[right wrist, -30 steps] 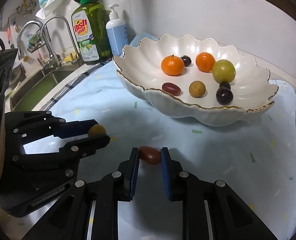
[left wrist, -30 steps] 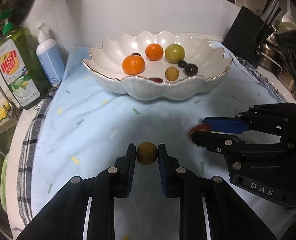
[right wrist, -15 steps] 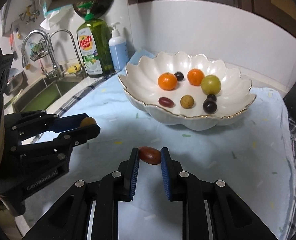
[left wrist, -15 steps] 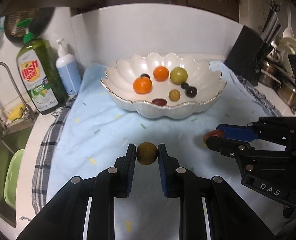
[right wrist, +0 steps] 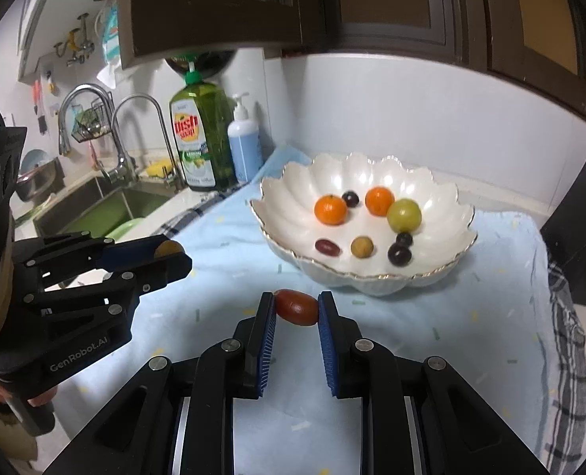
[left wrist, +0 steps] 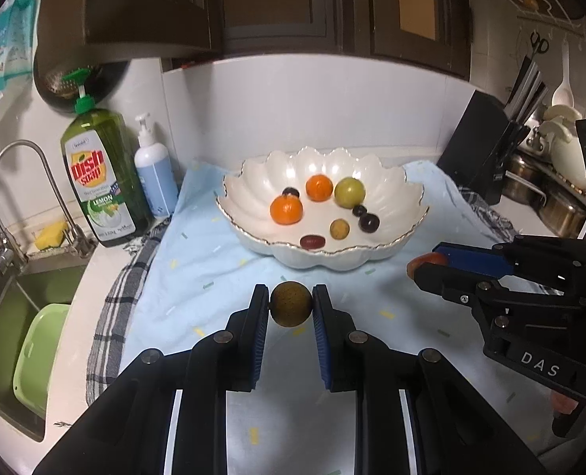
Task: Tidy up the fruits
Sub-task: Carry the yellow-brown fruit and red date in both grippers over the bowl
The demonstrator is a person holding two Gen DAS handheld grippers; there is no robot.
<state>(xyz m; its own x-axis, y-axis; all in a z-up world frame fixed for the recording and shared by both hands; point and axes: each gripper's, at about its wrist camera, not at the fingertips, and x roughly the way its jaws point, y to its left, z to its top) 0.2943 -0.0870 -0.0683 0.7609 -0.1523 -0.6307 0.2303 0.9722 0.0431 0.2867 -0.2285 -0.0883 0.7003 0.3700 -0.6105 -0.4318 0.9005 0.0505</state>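
Observation:
My left gripper (left wrist: 291, 304) is shut on a round brown fruit (left wrist: 291, 304), held above the light blue cloth (left wrist: 198, 261). My right gripper (right wrist: 296, 308) is shut on an oblong red fruit (right wrist: 296, 307). Each gripper shows in the other's view: the right gripper (left wrist: 421, 267) at the right, the left gripper (right wrist: 172, 251) at the left. Ahead of both stands a white scalloped bowl (left wrist: 407, 198), also bowl (right wrist: 447, 198), holding two oranges, a green fruit, dark grapes, a red fruit and a brown one.
A green dish soap bottle (left wrist: 99, 174) and a white pump bottle (left wrist: 154, 174) stand at the back left. A sink (left wrist: 12, 316) with a faucet lies left of the cloth. A black knife block (left wrist: 486, 150) and pots are at the right. Dark cabinets hang overhead.
Both grippers have risen and pulled back from the bowl with their fruits still held. The bowl looks smaller and farther, and the cabinets have come into view.

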